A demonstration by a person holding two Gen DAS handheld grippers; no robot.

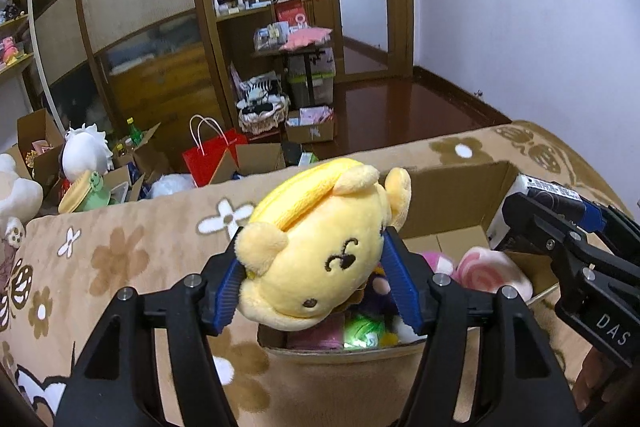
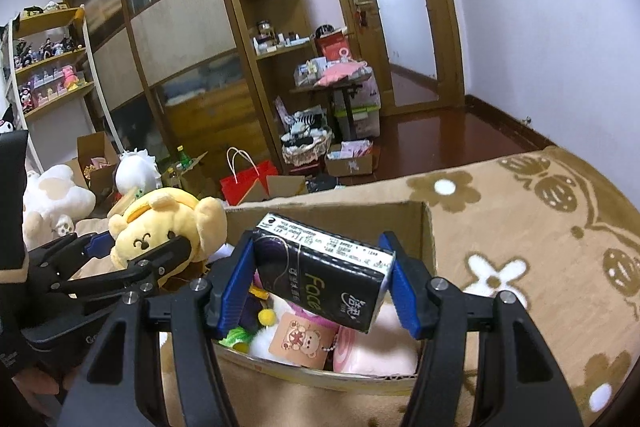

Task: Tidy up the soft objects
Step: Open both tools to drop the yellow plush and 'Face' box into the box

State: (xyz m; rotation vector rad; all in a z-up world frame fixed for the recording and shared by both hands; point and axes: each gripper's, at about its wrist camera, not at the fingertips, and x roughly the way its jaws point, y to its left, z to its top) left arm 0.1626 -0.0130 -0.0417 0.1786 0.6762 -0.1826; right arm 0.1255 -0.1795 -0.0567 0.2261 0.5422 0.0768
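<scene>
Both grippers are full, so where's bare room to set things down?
Bare blanket lies right of the cardboard box, and left of it toward the blanket's far edge. The box's near half is crowded with plush toys; its far side shows bare floor.

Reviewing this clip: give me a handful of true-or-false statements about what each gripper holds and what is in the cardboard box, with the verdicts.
1. The left gripper is shut on a yellow plush bear. True.
2. The right gripper is empty and open. False: it is shut on a black tissue pack.
3. The cardboard box is empty. False: several soft toys already lie inside, among them a pink swirl plush.
4. Both held items hang above the box or its edge. True.
5. The box sits on a bare wooden floor. False: it rests on a tan flowered blanket.
</scene>
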